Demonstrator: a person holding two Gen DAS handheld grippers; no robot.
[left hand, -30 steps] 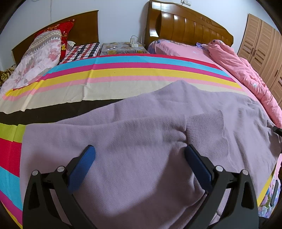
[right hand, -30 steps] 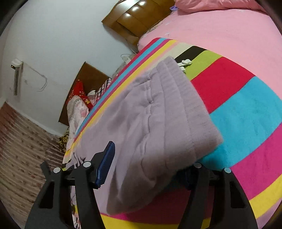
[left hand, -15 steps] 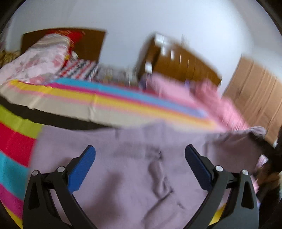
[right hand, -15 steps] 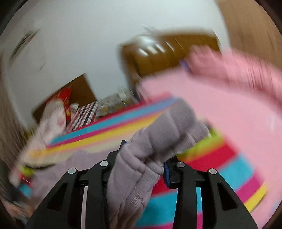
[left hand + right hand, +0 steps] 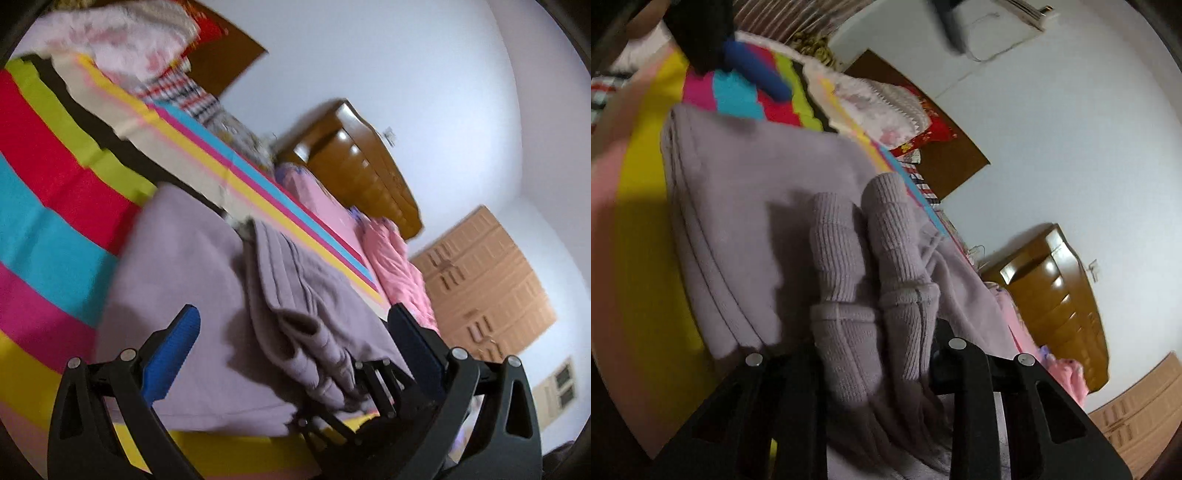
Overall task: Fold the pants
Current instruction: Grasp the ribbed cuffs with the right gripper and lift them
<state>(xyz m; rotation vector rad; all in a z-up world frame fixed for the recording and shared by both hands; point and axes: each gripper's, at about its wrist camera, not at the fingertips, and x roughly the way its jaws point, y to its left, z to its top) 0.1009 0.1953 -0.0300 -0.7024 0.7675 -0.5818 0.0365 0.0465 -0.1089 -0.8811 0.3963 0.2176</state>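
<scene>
Lilac knit pants [image 5: 177, 266] lie spread on a striped bedspread [image 5: 55, 155]. My right gripper [image 5: 871, 347] is closing its jaws, and they pinch the two ribbed cuffs [image 5: 886, 229], lifted and doubled over the rest of the pants [image 5: 746, 177]. In the left wrist view that gripper [image 5: 369, 384] shows low down, with the folded layers bunched in it. My left gripper [image 5: 291, 343] hovers open just above the pants with nothing between its blue pads [image 5: 173, 350]. One of its blue fingers [image 5: 757, 74] shows at the top left of the right wrist view.
Past the bedspread are pillows [image 5: 122, 40], a second bed with a pink quilt [image 5: 399, 266] and a brown wooden headboard [image 5: 362, 162]. A light wooden wardrobe [image 5: 480, 280] stands behind them against the white wall.
My right gripper closed on the ribbed end of the pants, rolled, and swept it across over the rest of the garment. My left gripper rolled and shifted sideways, still open.
</scene>
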